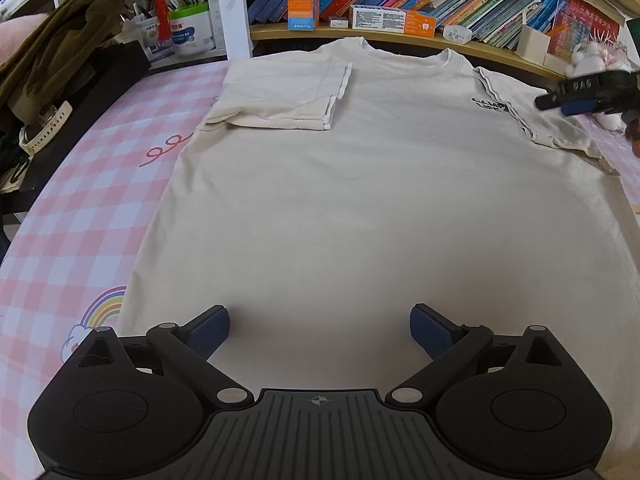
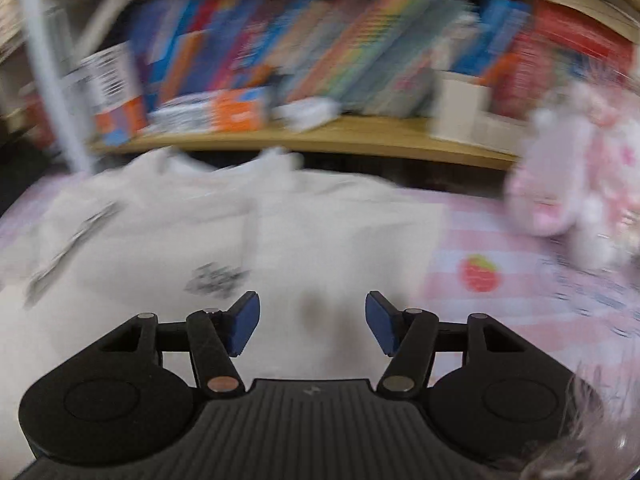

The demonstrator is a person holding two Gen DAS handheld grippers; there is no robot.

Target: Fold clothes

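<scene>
From the left wrist, one cream T-shirt (image 1: 340,200) lies flat on the pink checked tablecloth (image 1: 80,216), collar at the far side, its left sleeve folded inward; the left gripper (image 1: 319,330) hangs over the near hem with fingers wide and empty, and the right gripper (image 1: 588,94) sits at the far right sleeve. From the right wrist, heavily blurred, the right gripper (image 2: 312,322) is wide apart and empty over the same single T-shirt (image 2: 180,232), one pink plush toy (image 2: 572,188) far right.
</scene>
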